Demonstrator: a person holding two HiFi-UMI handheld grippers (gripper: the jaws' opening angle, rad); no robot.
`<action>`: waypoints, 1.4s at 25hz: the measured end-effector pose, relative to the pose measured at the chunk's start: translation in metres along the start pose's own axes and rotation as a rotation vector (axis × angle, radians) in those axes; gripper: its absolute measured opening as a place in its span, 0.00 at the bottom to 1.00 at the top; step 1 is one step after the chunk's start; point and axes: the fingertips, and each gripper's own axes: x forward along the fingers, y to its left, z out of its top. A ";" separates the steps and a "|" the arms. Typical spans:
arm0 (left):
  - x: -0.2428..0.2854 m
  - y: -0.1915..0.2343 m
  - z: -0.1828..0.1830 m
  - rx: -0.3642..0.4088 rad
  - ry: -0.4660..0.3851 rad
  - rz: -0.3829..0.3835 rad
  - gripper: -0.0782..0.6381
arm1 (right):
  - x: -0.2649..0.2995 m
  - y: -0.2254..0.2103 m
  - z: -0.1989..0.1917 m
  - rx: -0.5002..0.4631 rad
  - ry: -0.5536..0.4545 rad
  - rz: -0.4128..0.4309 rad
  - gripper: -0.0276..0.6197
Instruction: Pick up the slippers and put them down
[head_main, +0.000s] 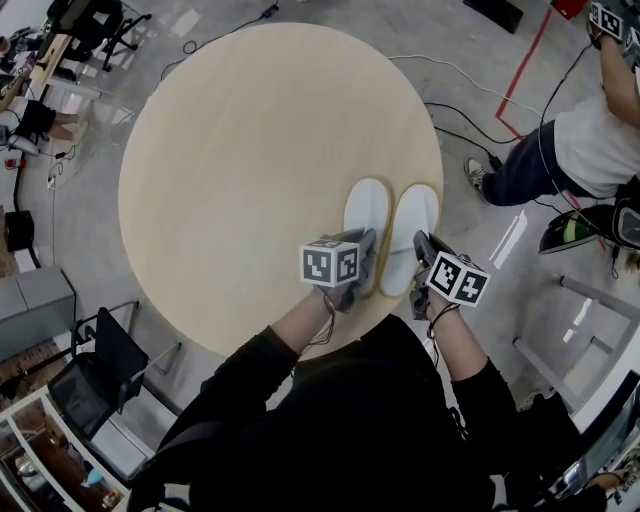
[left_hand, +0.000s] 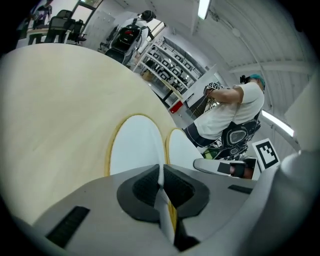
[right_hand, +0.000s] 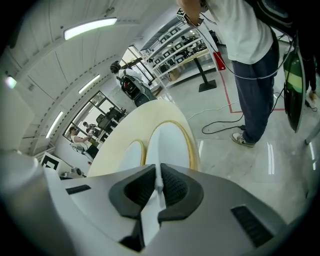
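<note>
Two white slippers lie side by side, toes pointing away from the wearer of the camera, near the close right-hand edge of a round, pale wooden surface (head_main: 250, 150). The left slipper (head_main: 367, 212) and the right slipper (head_main: 414, 228) sit just beside each other, each rimmed with a tan sole edge. Black-sleeved arms reach in from below. The left hand-held gripper (head_main: 362, 262), topped by its marker cube (head_main: 330, 263), sits at the heel end of the left slipper; the left gripper view shows its dark ribbed pads pressed together on a thin white strip of that slipper's edge, a yellowish rim showing just below. The right hand-held gripper (head_main: 422, 262), with its own marker cube (head_main: 458, 278), meets the heel end of the right slipper; the right gripper view shows its pads likewise pinched on a thin white fold of that slipper. Both slippers look to be resting on the surface, their toes stretching ahead of the jaws in each gripper view. On the grey floor (head_main: 480, 70) to the right stands a bystander (head_main: 590, 150) in a white shirt and dark trousers, near a red tape line (head_main: 525, 62) and trailing cables (head_main: 455, 115). A black chair (head_main: 105, 375) stands at lower left.
</note>
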 end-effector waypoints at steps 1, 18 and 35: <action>-0.003 0.000 0.003 -0.004 -0.011 -0.004 0.15 | -0.001 0.003 0.002 -0.003 -0.007 0.006 0.09; -0.115 0.009 0.016 -0.099 -0.220 -0.003 0.15 | -0.030 0.093 -0.002 -0.096 -0.052 0.089 0.09; -0.316 0.043 -0.045 -0.155 -0.412 -0.043 0.15 | -0.080 0.269 -0.095 -0.211 -0.040 0.251 0.09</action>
